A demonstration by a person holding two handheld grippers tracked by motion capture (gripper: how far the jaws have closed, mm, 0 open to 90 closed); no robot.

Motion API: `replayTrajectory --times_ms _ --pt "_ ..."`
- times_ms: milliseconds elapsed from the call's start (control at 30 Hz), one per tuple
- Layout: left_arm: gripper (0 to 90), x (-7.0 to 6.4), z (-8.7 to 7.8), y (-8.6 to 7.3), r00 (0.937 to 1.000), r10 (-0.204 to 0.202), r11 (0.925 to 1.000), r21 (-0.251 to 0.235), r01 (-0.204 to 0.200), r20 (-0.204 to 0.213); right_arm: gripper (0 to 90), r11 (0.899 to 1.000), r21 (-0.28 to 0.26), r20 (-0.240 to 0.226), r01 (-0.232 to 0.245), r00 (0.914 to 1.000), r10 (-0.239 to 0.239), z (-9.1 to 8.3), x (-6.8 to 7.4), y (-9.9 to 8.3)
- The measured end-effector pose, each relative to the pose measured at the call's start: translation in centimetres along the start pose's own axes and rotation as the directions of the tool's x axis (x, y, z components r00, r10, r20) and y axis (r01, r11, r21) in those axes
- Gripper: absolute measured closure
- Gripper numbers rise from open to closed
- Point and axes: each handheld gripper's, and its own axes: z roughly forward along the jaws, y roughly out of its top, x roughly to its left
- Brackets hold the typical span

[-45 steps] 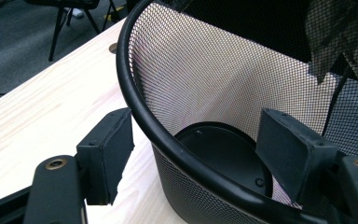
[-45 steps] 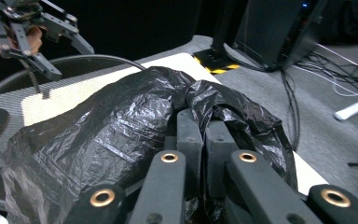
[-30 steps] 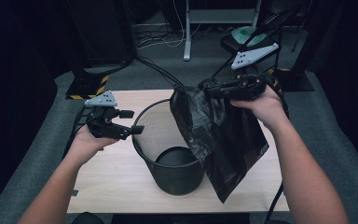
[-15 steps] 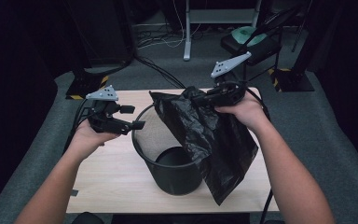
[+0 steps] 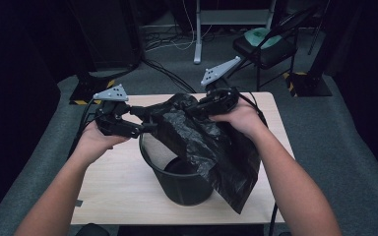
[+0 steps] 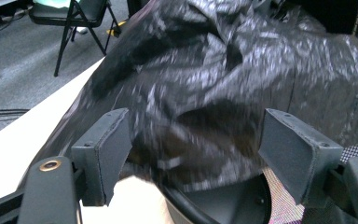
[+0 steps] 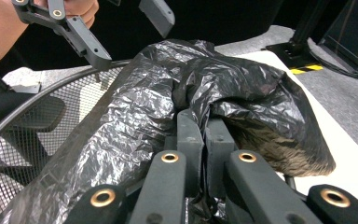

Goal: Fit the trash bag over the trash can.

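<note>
Black plastic bag [image 5: 206, 142] is draped over the far and right side of the mesh wastebasket [image 5: 182, 189], which stands near the middle of the wooden table [image 5: 113, 187]; the bag's lower end hangs down the basket's right side toward the table's near edge. Right gripper [image 5: 199, 109] sits above the basket's far rim, jaws pressed together on a bunched fold of the bag; in the right gripper view the plastic [image 7: 205, 93] heaps up over the closed jaws. Left gripper [image 5: 145, 120] is at the basket's left rim, jaws spread wide, with the bag's edge just in front of them. In the left gripper view the crumpled bag [image 6: 214, 93] lies between and beyond the open fingers [image 6: 105, 149], though contact is unclear. Basket rim [image 7: 37, 100] is visible below the bag.
</note>
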Motion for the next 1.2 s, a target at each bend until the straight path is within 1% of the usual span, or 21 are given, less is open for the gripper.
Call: replayTrajectory --times_ms 133,333,433,467,600,633,700,800,833,933,1100,1133,1167,1200 --pt "24.4 -0.3 0.1 0.2 0.9999 0.008 1.0000 -0.001 -0.008 0.011 87.0 1.000 0.013 -0.014 0.019 0.9997 -0.019 0.9 0.4 0.6" --pt "24.3 -0.6 0.6 0.3 0.9995 0.018 0.9998 0.009 -0.018 0.025 87.1 0.999 0.015 -0.040 0.040 0.9984 -0.040 2.2 1.1 1.4" --pt "24.3 -0.7 1.0 0.4 0.9991 0.023 0.9996 0.016 -0.024 0.034 87.1 0.998 0.021 -0.051 0.055 0.9972 -0.054 2.8 1.5 1.7" --pt "24.3 -0.8 1.3 0.4 0.9990 0.024 0.9995 0.018 -0.024 0.037 87.1 0.998 0.026 -0.057 0.052 0.9971 -0.051 2.9 1.6 1.8" --pt "25.7 -0.8 2.1 0.4 0.9985 0.026 0.9991 0.033 -0.028 0.048 87.1 0.998 0.022 -0.073 0.061 0.9955 -0.060 3.3 2.0 2.1" --pt "28.4 -0.8 2.3 0.4 0.9984 0.030 0.9990 0.032 -0.031 0.049 87.1 0.998 0.023 -0.076 0.062 0.9953 -0.060 3.4 2.1 2.2" --pt "38.7 -0.9 2.5 0.4 0.9972 0.043 0.9987 0.025 -0.045 0.061 87.1 0.998 0.022 -0.081 0.066 0.9947 -0.064 3.6 2.1 2.3" --pt "47.0 -0.9 2.7 0.4 0.9959 0.053 0.9980 0.030 -0.055 0.073 87.1 0.997 0.020 -0.088 0.072 0.9937 -0.070 3.9 2.3 2.4" --pt "48.5 -0.9 2.7 0.4 0.9955 0.055 0.9976 0.039 -0.058 0.077 87.0 0.997 0.018 -0.090 0.072 0.9935 -0.070 3.9 2.3 2.5" --pt "57.0 -0.8 2.8 0.3 0.9950 0.070 0.9953 0.061 -0.074 0.071 86.9 0.997 0.015 -0.092 0.075 0.9930 -0.073 4.0 2.3 2.6" --pt "75.4 -1.0 2.6 0.0 0.9924 0.105 0.9919 0.065 -0.109 0.065 86.0 0.997 0.017 -0.093 0.076 0.9929 -0.074 4.4 2.5 2.7" --pt "79.0 -1.0 2.6 0.0 0.9913 0.118 0.9903 0.067 -0.122 0.059 84.7 0.997 0.017 -0.092 0.078 0.9929 -0.076 4.4 2.6 2.7" --pt "81.1 -1.0 2.5 0.0 0.9915 0.121 0.9901 0.066 -0.124 0.048 82.2 0.997 0.018 -0.091 0.073 0.9933 -0.071 4.4 2.6 2.8" --pt "83.0 -1.0 2.4 0.0 0.9915 0.123 0.9900 0.065 -0.126 0.042 77.1 0.997 0.017 -0.085 0.075 0.9937 -0.073 4.4 2.6 2.8"
